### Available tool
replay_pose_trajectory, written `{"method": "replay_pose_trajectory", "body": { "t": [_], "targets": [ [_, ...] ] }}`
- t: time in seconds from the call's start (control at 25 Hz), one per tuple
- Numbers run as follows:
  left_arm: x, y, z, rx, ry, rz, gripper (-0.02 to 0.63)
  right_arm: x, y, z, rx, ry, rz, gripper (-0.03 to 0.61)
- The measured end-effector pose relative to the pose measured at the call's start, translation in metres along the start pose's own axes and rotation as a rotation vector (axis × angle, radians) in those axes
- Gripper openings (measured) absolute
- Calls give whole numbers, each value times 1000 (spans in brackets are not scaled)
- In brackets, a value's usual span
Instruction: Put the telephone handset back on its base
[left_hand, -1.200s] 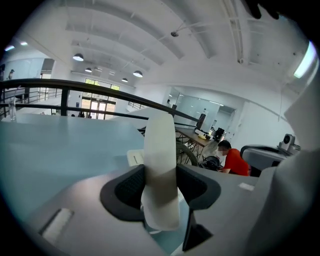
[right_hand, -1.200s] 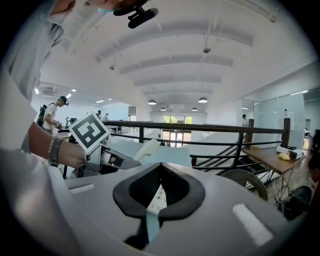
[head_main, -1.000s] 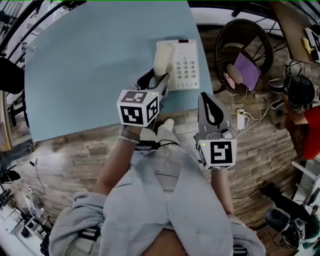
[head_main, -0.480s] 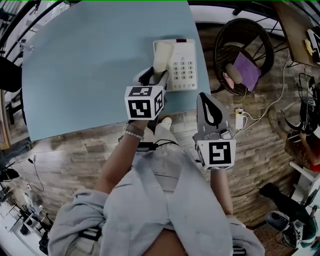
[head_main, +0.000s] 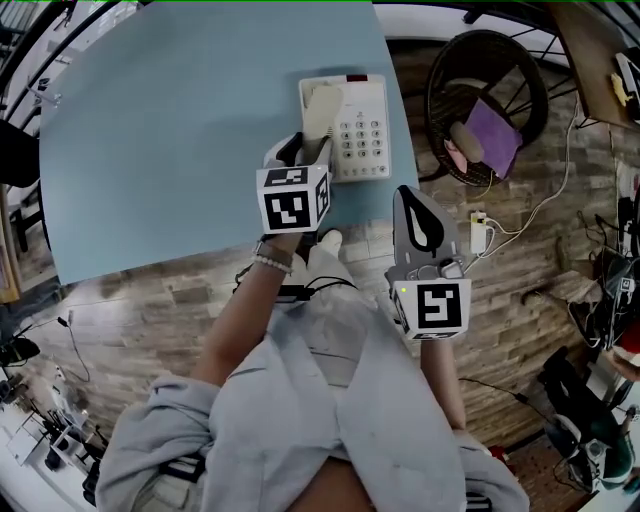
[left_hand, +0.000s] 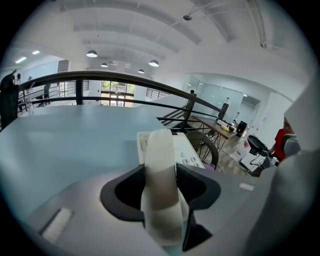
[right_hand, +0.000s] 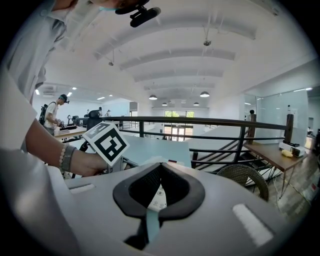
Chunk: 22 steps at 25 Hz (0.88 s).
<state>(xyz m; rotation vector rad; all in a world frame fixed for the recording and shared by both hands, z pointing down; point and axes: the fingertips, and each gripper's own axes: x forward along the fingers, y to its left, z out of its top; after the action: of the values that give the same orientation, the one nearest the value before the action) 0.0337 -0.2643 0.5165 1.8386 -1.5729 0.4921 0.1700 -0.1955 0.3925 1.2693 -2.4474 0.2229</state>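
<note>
A broad table (head_main: 150, 150) fills the upper left of the head view, its top a smooth, matte pale blue with straight edges. Below and to the right of it is a floor (head_main: 150, 310) of rough plank-patterned boards in mixed browns. To the right of the table stands a round wicker chair (head_main: 480, 60), dark and woven, with a flat purple cushion (head_main: 495, 138) in its bowl.

My left gripper (head_main: 303, 150) reaches over the table's near right corner. Its body is smooth grey plastic, it carries a white cube printed with black squares, and its two jaws are lined with black ribbed pads. My right gripper (head_main: 410, 200) hangs off the table's edge over the floor, well apart from the phone. Its dark pads meet at the tips, leaving a leaf-shaped gap behind them with nothing inside.

The telephone base (head_main: 365, 150) is a white, rectangular plastic slab near the table's right edge, with a grid of small round keys on its right half. The handset (head_main: 318, 110) is a long, rounded bar of glossy cream plastic. My left jaws are clamped on its near end, one pad on each side. Its far end lies over the left half of the base; I cannot tell whether it rests there.
</note>
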Motion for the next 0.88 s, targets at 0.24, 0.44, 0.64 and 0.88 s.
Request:
{"method": "replay_pose_trajectory", "body": {
  "t": [0.24,0.44,0.64,0.88],
  "targets": [
    [4,1,4,33,2,98,202,3,1,-2,-1,4,11,6],
    [9,4,10,32,1,178,202,5,2,-3,0,10,18,6],
    [11,10,11,10,24,179,204,6,2,-3,3,10,19,6],
    [8,12,7,-68,60,104,202,8,4,-2,1,4,30,6]
  ]
}}
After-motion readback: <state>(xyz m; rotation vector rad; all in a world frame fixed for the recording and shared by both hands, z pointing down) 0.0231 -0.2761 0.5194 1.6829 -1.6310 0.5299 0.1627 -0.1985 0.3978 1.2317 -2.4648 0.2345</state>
